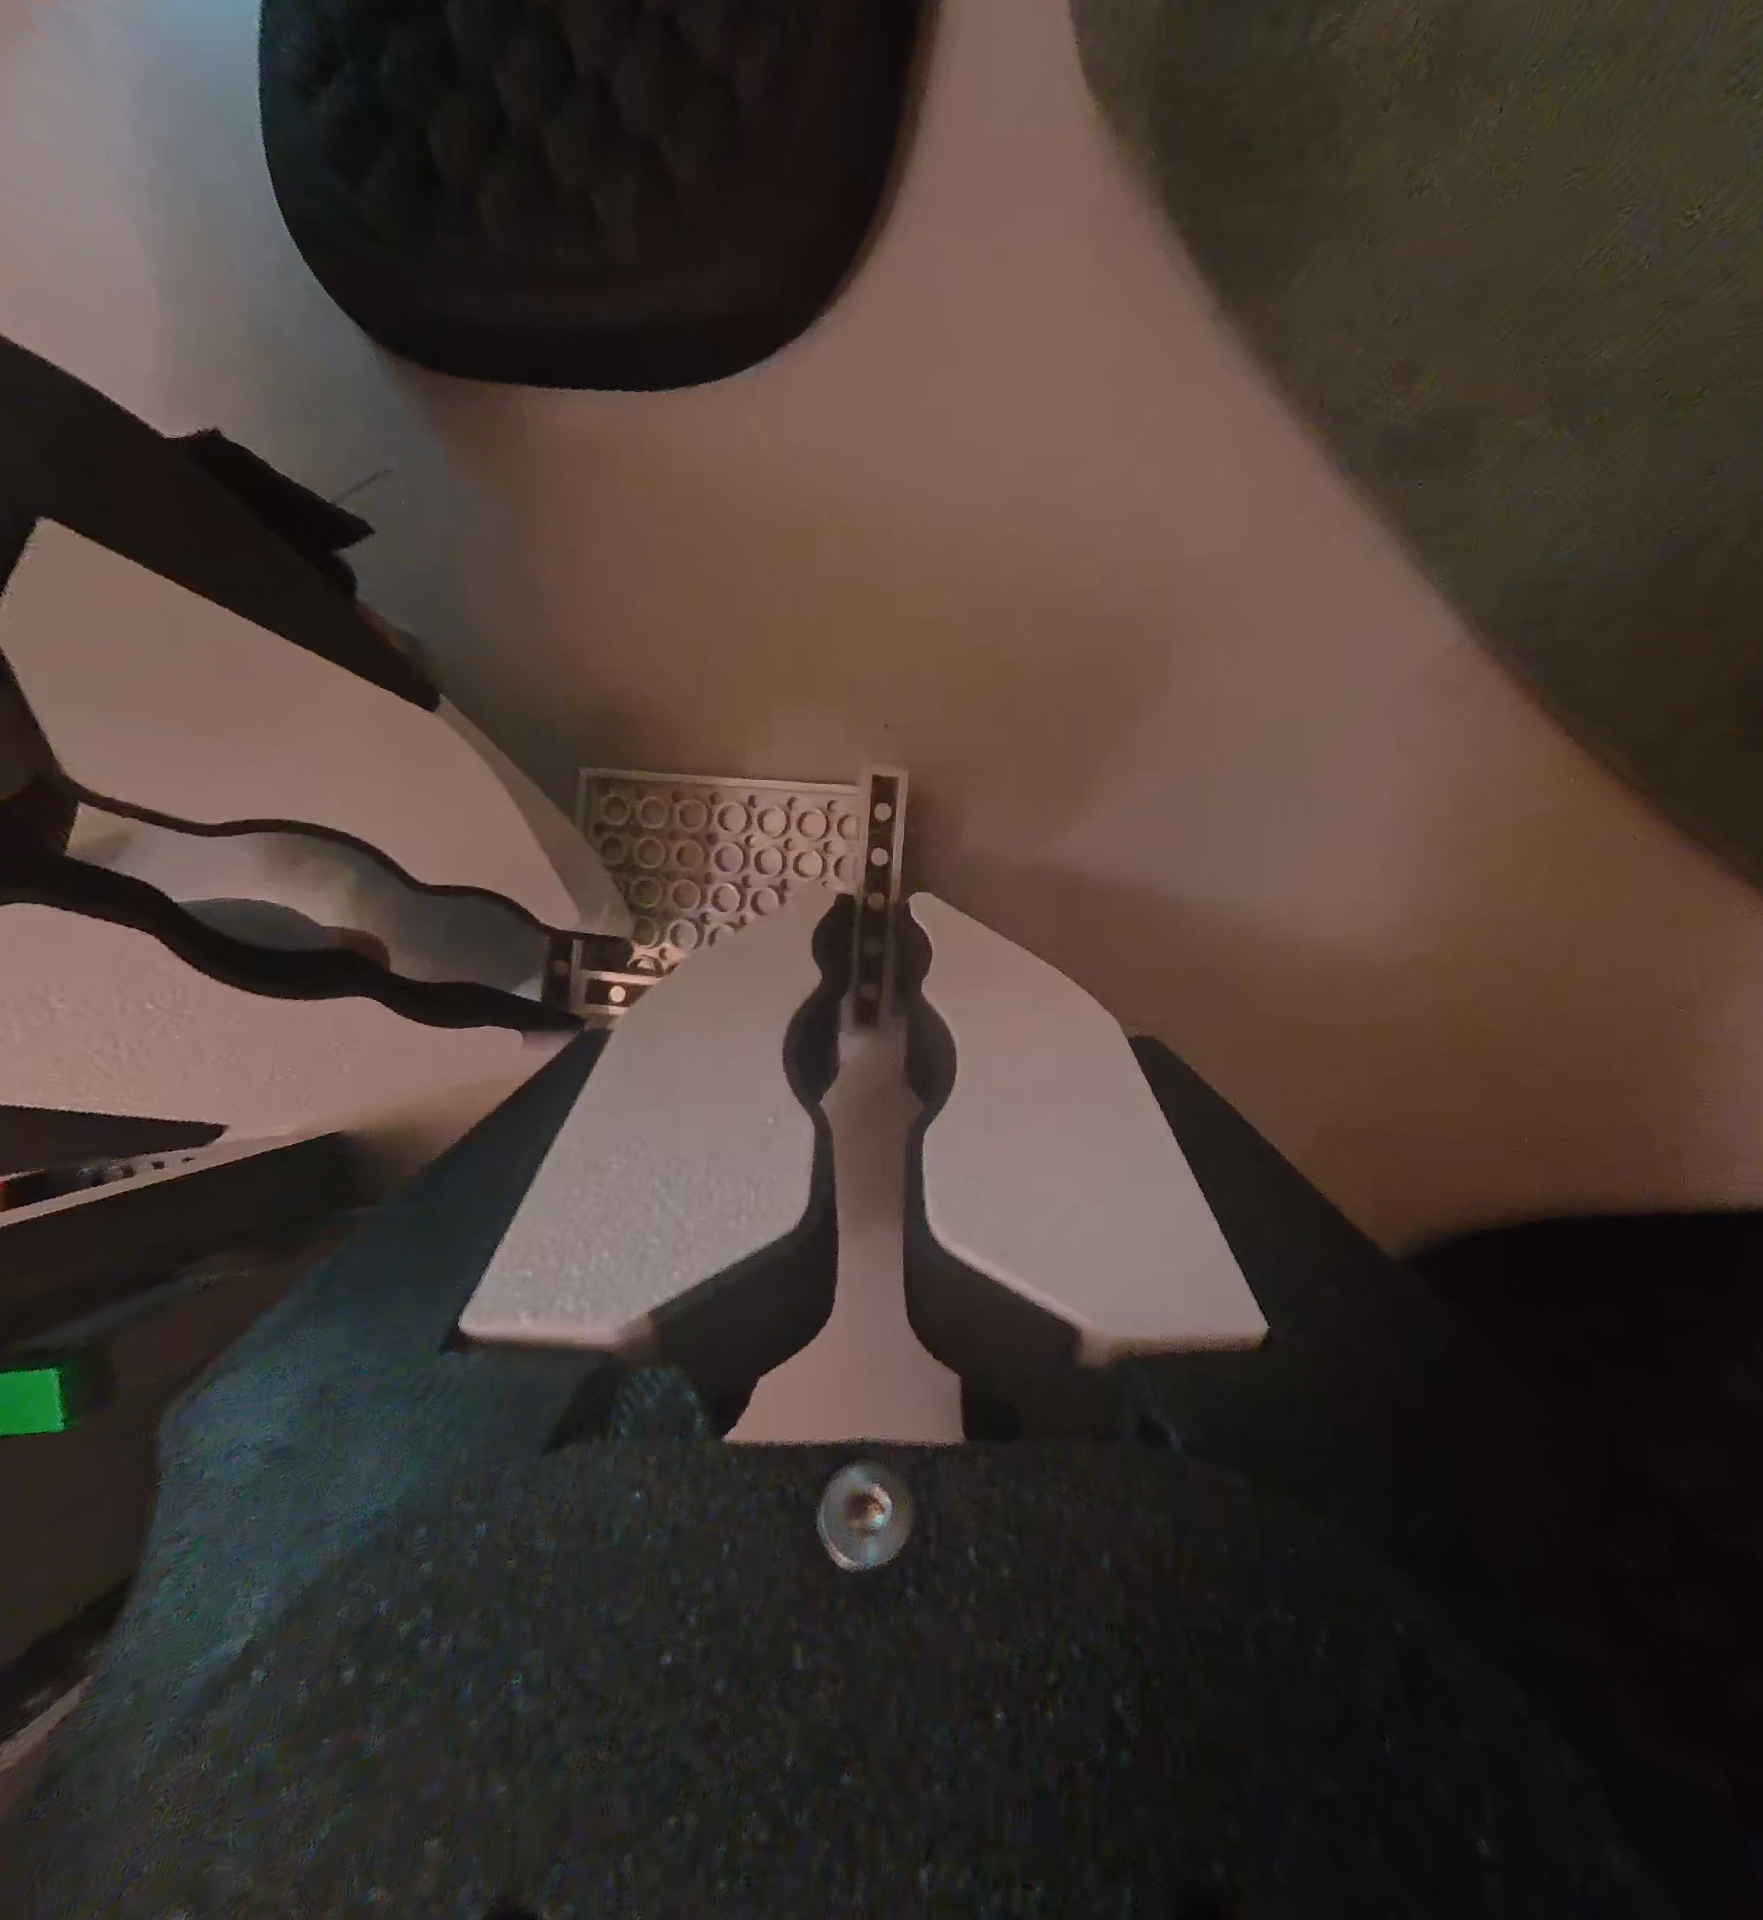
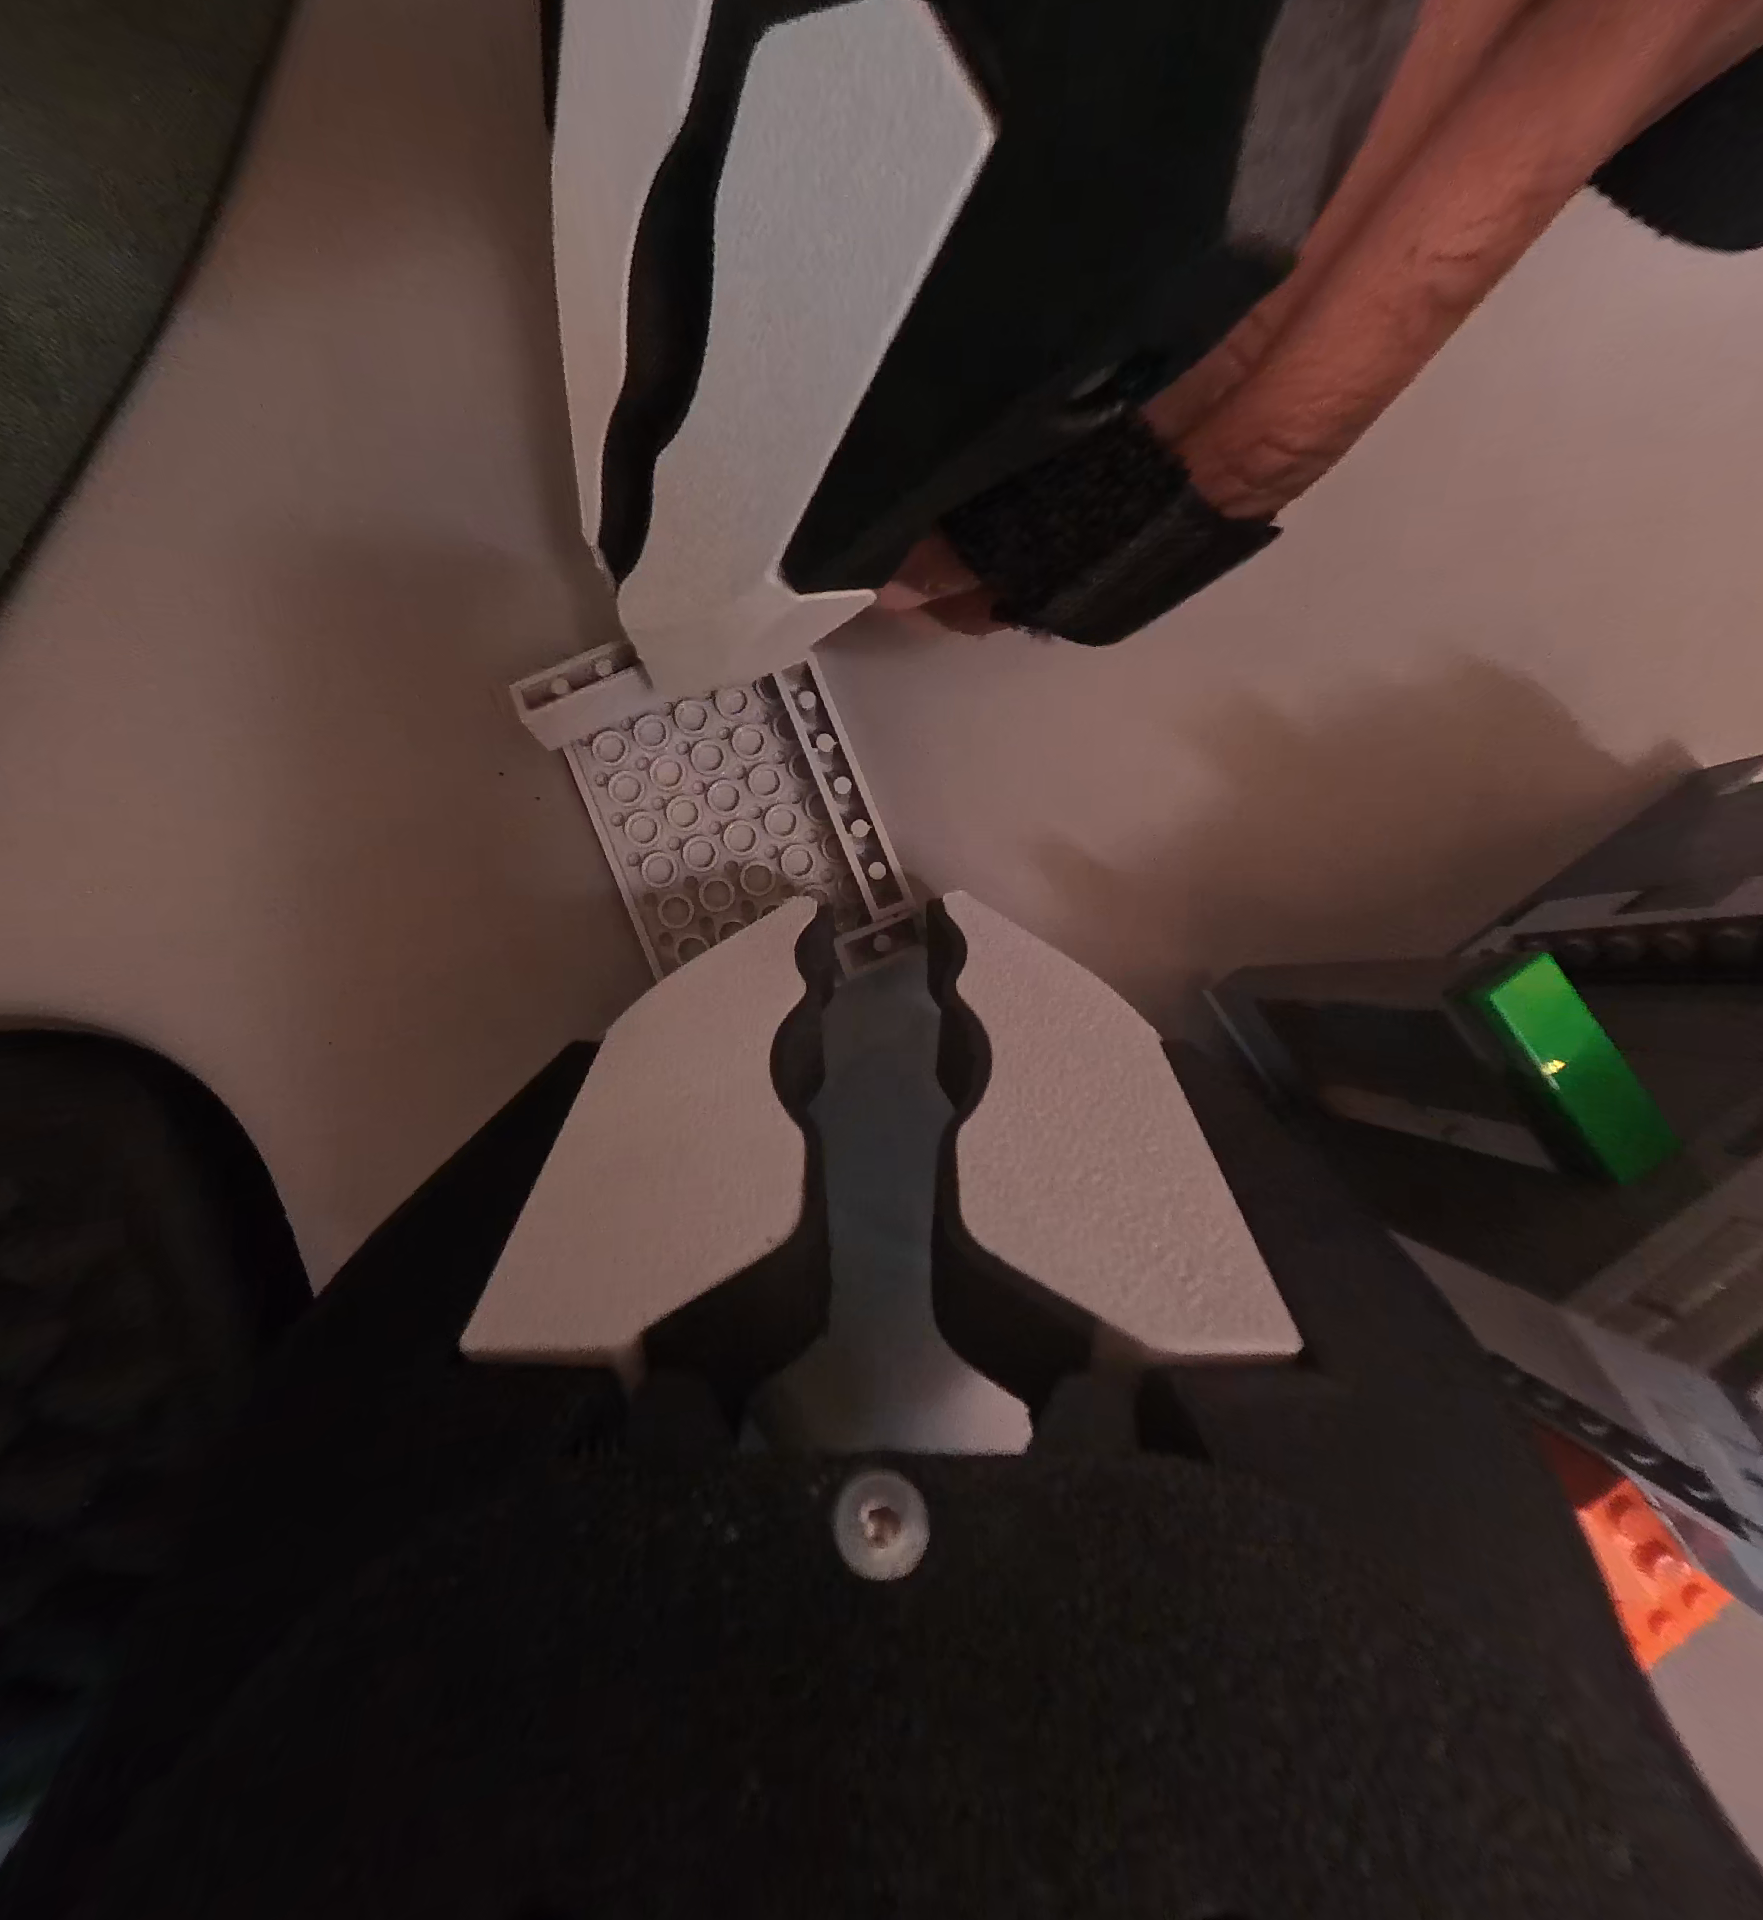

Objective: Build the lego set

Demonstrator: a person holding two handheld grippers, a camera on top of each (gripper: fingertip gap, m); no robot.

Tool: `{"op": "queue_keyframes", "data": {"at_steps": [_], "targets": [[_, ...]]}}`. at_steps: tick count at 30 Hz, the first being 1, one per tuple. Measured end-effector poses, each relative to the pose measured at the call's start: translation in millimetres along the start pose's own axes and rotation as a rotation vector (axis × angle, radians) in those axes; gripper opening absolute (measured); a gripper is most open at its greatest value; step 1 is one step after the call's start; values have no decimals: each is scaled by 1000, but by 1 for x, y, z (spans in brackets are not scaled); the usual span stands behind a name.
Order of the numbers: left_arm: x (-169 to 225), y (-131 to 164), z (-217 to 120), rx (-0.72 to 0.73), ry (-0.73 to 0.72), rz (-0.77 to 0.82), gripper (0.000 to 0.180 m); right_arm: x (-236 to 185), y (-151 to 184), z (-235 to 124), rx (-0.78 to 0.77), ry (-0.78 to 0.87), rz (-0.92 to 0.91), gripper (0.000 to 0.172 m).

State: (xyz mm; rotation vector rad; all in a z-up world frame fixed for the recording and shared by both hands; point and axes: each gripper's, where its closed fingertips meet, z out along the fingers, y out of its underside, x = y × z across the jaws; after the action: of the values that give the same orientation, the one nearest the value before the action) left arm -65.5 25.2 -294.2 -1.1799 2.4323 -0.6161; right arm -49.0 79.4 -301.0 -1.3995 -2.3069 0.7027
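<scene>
We see one grey plate [image 2: 721, 821] lying underside up on the table [image 2: 1168, 727], carrying three bricks. The left gripper [image 1: 869, 925] pinches one brick [image 1: 879, 831]; the right gripper [image 2: 882, 935] clamps a short brick [image 2: 877, 948], partly hidden.

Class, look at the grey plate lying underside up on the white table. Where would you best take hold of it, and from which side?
Probably by the long narrow brick along one edge of the plate, with the fingers across its width, coming from above. The plate lies flat on the table and offers no lip to pinch, while the brick stands proud with two parallel side walls.
</scene>
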Motion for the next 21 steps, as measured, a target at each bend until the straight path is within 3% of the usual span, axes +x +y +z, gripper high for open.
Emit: {"op": "queue_keyframes", "data": {"at_steps": [21], "targets": [[-1, 2, 0, -22, 53, -25, 9, 0, -1, 1, 10, -2, 5, 17]]}}
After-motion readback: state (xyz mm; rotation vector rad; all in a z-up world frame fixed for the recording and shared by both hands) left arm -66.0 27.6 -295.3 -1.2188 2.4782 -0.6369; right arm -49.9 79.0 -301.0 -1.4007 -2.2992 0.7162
